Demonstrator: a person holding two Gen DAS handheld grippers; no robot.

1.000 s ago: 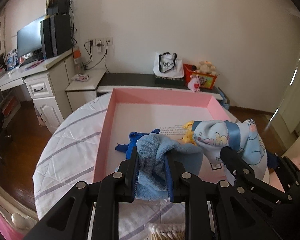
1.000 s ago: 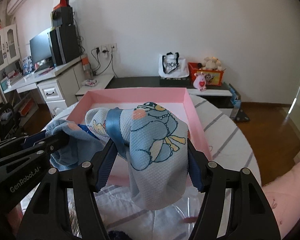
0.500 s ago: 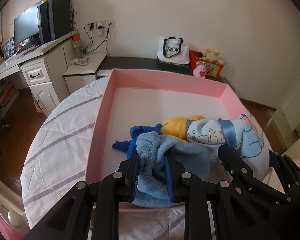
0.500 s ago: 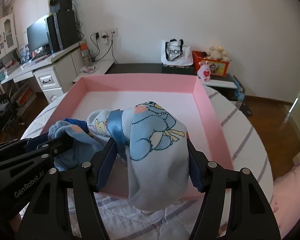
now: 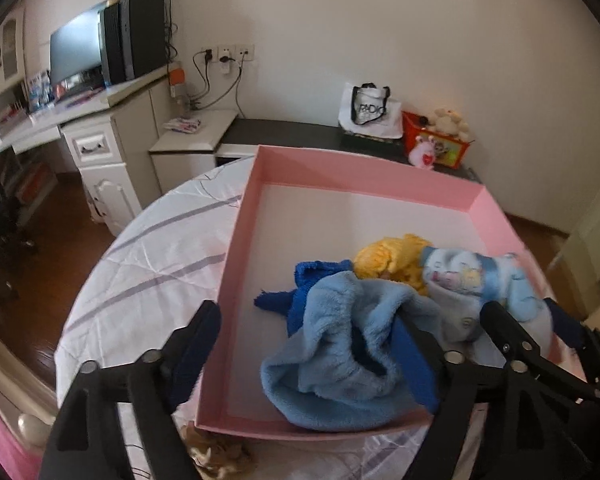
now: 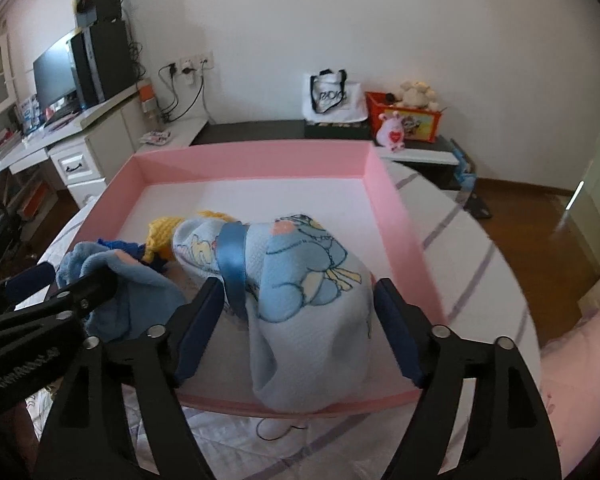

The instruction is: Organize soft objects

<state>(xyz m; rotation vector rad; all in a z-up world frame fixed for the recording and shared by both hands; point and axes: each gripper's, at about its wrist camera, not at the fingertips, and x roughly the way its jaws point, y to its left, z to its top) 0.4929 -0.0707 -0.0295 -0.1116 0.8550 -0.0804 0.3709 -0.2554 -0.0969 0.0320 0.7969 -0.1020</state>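
While both jaws spread, risks, big to small:
- pink box (image 6: pixel 396 216): holds all items.
- printed cloth (image 6: pixel 312 280): drapes front rim, could slide out; right gripper (image 6: pixel 300 312) opening, not pinching.
- fleece towel (image 5: pixel 340 344): overhangs too; left gripper (image 5: pixel 312 344) opening, pad may snag.

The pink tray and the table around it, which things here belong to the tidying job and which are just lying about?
Part of the job:
pink tray
light blue fleece cloth
dark blue towel
yellow knit piece
cartoon-print blanket
left gripper, jaws opening
right gripper, jaws opening

Just lying about:
white tote bag
red toy box
monitor
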